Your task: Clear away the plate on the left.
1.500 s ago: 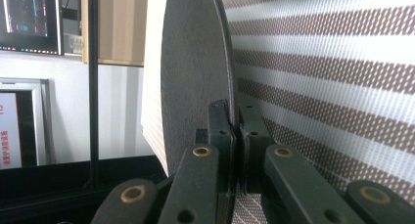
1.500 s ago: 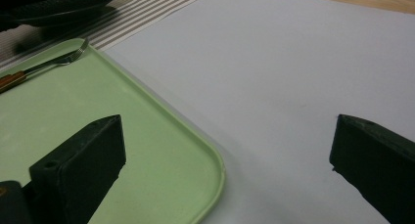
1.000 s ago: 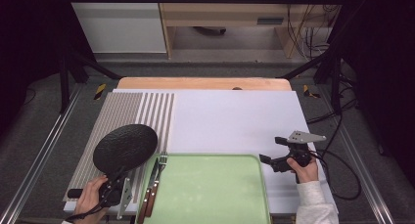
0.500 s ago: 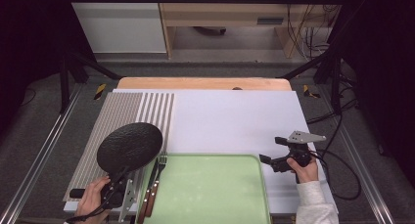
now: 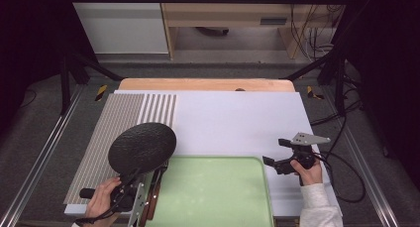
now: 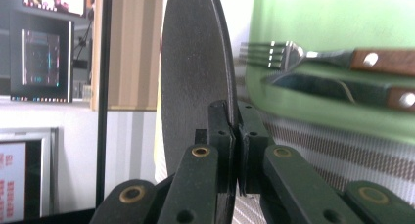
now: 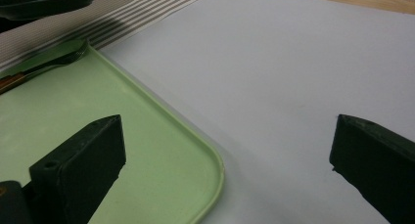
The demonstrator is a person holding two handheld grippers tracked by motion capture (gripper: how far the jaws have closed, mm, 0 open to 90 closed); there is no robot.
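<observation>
White table top (image 5: 233,123) under dark room; black plate (image 5: 142,146) clamped in left gripper (image 6: 234,150), at its 12 o'clock; right gripper (image 7: 225,150) spread apart.

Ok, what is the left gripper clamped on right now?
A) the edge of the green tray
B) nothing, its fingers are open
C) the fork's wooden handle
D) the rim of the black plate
D: in the left gripper view the left gripper has its fingers pinched shut on the edge of the black plate, while the fork lies apart on the green tray.
</observation>
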